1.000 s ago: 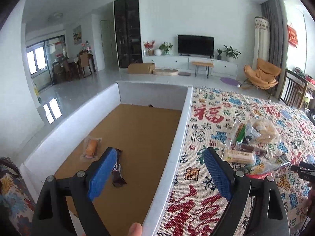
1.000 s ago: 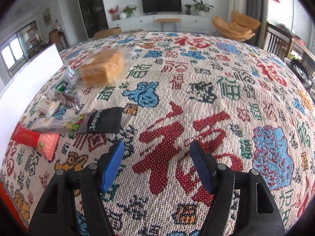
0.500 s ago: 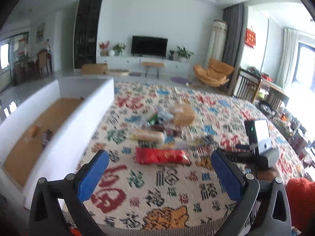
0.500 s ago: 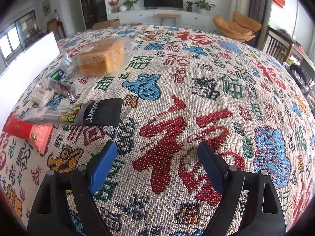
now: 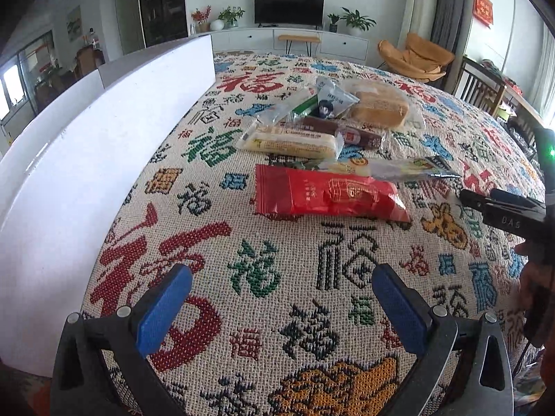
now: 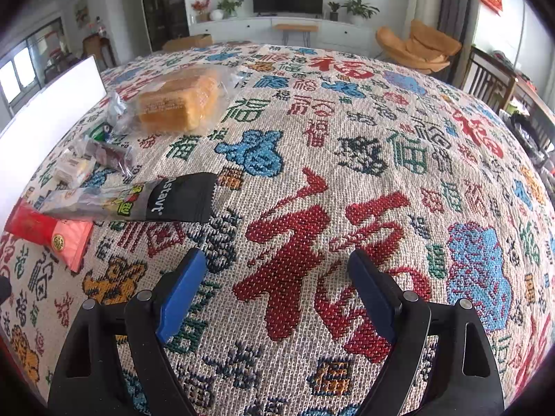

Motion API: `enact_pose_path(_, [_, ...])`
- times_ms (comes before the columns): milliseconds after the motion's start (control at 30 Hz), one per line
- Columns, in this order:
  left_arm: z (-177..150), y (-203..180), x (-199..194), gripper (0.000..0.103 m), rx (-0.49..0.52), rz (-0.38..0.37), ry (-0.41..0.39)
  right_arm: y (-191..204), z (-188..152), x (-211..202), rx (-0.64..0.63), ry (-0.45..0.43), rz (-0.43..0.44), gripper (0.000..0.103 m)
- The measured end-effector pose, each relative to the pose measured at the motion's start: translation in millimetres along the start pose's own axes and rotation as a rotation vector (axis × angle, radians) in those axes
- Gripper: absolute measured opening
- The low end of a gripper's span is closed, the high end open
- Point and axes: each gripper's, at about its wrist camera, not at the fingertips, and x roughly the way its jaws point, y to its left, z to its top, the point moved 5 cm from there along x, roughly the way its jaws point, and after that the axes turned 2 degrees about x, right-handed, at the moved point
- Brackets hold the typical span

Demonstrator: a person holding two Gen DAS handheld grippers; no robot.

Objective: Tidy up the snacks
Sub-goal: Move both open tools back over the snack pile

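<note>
Seven snack packets, one white box, two hand-held grippers.

Both tools agape – (empty)

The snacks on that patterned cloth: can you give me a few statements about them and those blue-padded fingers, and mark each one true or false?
1. The red packet lies nearest the left gripper among the snacks. True.
2. The left gripper's fingers are clamped on the red packet. False: they stand wide apart over bare cloth, holding nothing.
3. The wrapped cake lies farther from the right gripper than the black-ended packet. True.
4. The white box stands to the right of the snack pile in the left wrist view. False: it stands to the left.
5. The right gripper holds a snack. False: it is open and empty.
</note>
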Motion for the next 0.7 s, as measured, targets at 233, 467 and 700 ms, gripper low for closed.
enact_pose_path(233, [-3.3, 3.4, 12.7, 0.102, -0.01, 0.011, 0.058, 0.0, 0.1, -0.1, 0.0, 0.0, 0.0, 0.087])
enact_pose_path(467, [-6.4, 8.6, 23.1, 0.102, -0.029, 0.031, 0.101, 0.0, 0.1, 0.0, 0.0, 0.0, 0.0, 0.087])
enact_pose_path(700, [-7.7, 7.3, 23.9, 0.103, -0.022, 0.039, 0.1, 0.1, -0.3, -0.2, 0.0, 0.0, 0.0, 0.087])
